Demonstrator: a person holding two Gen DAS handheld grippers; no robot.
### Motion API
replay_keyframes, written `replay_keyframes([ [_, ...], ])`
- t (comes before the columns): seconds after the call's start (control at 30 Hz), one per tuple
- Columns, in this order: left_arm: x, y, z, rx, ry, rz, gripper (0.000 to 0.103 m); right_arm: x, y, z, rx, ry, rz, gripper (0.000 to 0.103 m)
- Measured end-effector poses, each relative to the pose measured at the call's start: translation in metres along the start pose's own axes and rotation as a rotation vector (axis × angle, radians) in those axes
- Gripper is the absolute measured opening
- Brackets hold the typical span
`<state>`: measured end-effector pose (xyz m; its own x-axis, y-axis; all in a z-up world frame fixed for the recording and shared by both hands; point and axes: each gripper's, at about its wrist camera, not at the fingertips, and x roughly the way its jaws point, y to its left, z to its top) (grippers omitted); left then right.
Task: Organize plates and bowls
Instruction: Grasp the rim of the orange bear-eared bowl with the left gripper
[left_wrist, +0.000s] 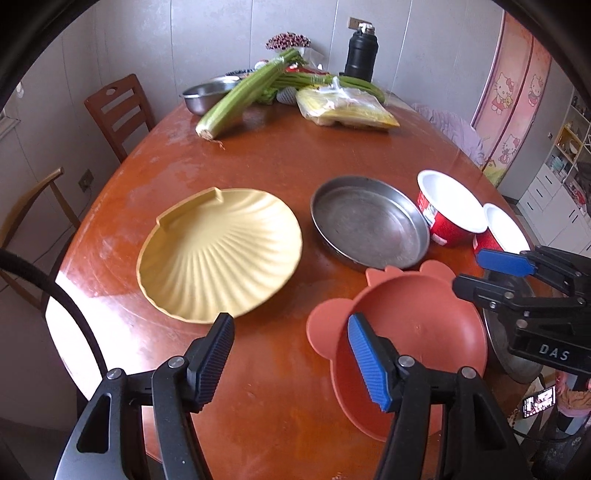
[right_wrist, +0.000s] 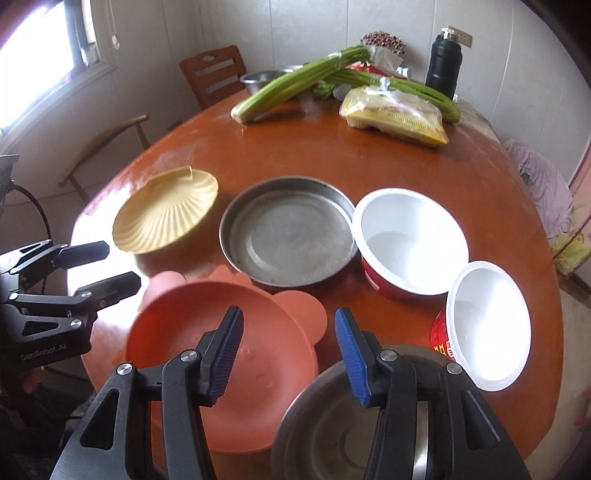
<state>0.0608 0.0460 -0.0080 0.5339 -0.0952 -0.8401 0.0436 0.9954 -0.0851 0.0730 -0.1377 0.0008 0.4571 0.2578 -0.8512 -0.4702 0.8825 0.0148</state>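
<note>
A yellow shell-shaped plate (left_wrist: 221, 251) (right_wrist: 166, 218) lies on the round brown table at the left. A steel pan (left_wrist: 369, 221) (right_wrist: 288, 229) sits beside it. Two red bowls with white insides (left_wrist: 448, 206) (right_wrist: 406, 240) (right_wrist: 487, 325) stand at the right. An orange bear-eared plate (left_wrist: 417, 332) (right_wrist: 207, 332) lies at the near edge. A second steel dish (right_wrist: 332, 435) lies below my right gripper. My left gripper (left_wrist: 291, 362) is open and empty, over the table between the yellow and orange plates. My right gripper (right_wrist: 288, 354) is open and empty above the orange plate's right rim.
Celery (left_wrist: 243, 96), green beans, a yellow plastic bag (left_wrist: 343, 107), a steel bowl (left_wrist: 207, 96) and a black flask (left_wrist: 360, 55) crowd the far side of the table (left_wrist: 280, 162). Wooden chairs (left_wrist: 118, 107) stand at the left. Pink cloth (right_wrist: 535, 184) lies at the right edge.
</note>
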Motion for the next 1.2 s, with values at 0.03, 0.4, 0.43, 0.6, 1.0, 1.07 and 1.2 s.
replay_keyframes([
  [0.03, 0.003, -0.002, -0.001, -0.003, 0.010, -0.007, 0.064, 0.004, 0.000, 0.000, -0.005, 0.011, 0.001, 0.053],
  [0.4, 0.023, -0.018, -0.006, 0.012, 0.070, -0.017, 0.064, 0.031, -0.004, 0.007, -0.041, 0.079, 0.019, 0.053],
  [0.43, 0.026, -0.020, -0.006, 0.014, 0.077, -0.019, 0.064, 0.034, -0.004, 0.007, -0.048, 0.091, 0.016, 0.053],
  [0.6, 0.036, -0.024, -0.007, 0.014, 0.100, -0.018, 0.064, 0.044, -0.005, 0.008, -0.062, 0.132, 0.001, 0.053],
  [1.0, 0.048, -0.021, -0.007, 0.001, 0.122, -0.019, 0.052, 0.056, 0.001, 0.008, -0.100, 0.162, 0.005, 0.053],
  [1.07, 0.048, -0.021, -0.007, 0.001, 0.119, -0.029, 0.048, 0.056, 0.004, 0.008, -0.101, 0.158, 0.006, 0.053],
  [1.2, 0.046, -0.017, -0.008, -0.003, 0.117, -0.033, 0.040, 0.057, 0.010, 0.009, -0.093, 0.153, 0.015, 0.052],
])
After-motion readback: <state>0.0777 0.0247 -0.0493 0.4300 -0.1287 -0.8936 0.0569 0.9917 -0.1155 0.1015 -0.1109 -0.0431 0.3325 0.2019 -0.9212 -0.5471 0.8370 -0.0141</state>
